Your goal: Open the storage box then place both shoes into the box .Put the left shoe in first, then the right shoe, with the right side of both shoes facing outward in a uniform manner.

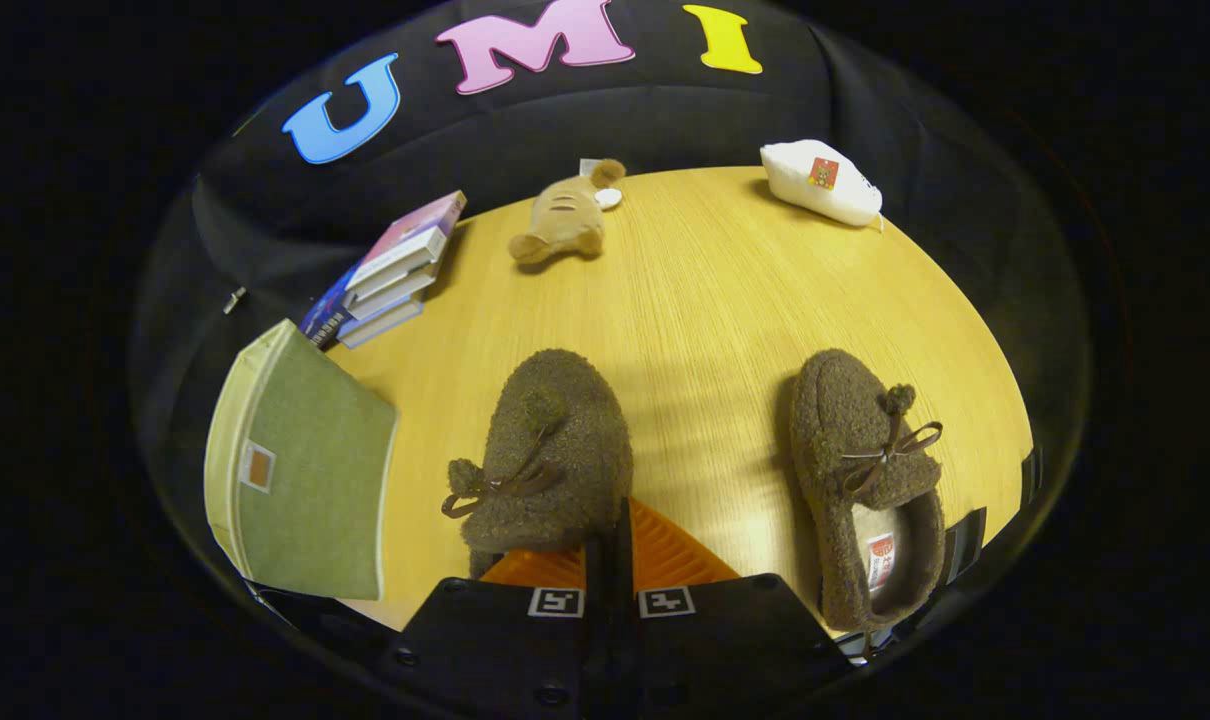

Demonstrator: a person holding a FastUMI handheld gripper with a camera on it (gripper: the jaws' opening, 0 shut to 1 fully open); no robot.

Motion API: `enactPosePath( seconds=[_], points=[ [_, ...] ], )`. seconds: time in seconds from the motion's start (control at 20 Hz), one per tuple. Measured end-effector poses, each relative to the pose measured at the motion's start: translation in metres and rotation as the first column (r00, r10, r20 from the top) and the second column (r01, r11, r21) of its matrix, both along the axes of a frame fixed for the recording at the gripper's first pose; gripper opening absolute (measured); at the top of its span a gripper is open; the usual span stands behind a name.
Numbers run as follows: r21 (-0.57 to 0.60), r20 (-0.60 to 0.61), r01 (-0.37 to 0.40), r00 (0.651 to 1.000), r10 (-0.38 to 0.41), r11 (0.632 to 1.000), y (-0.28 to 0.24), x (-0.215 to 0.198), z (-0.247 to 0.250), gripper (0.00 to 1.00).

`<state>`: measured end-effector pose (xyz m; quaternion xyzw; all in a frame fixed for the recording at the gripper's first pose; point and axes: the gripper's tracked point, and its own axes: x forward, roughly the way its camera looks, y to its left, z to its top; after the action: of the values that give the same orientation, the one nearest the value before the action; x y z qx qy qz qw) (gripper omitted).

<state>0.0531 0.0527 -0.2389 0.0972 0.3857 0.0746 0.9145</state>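
The gripper hides the left shoe's heel; its grip is unclear.

Light wooden table, black cloth wall behind, soft overhead light

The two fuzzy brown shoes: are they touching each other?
Apart. The gripper view shows bare table between the left shoe and the right shoe; the closed fingers sit by the left one.

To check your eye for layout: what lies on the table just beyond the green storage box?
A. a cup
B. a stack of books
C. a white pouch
B: the stack of books sits right behind the green storage box, left of the shut gripper.
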Motion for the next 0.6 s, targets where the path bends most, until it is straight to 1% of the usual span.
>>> enactPosePath(
  seconds=[0.25, 0.35, 0.5, 0.6],
  points=[
    [0.157, 0.061, -0.040, 0.998, 0.031, 0.987, 0.044, -0.007, 0.085, 0.05],
    [0.215, 0.068, -0.061, 0.997, 0.047, 0.975, 0.068, -0.009, 0.116, 0.05],
    [0.304, 0.048, -0.106, 0.994, 0.096, 0.947, 0.116, -0.012, 0.157, 0.05],
    [0.325, 0.073, -0.146, 0.989, 0.129, 0.934, 0.144, -0.009, 0.178, 0.05]
  ],
)
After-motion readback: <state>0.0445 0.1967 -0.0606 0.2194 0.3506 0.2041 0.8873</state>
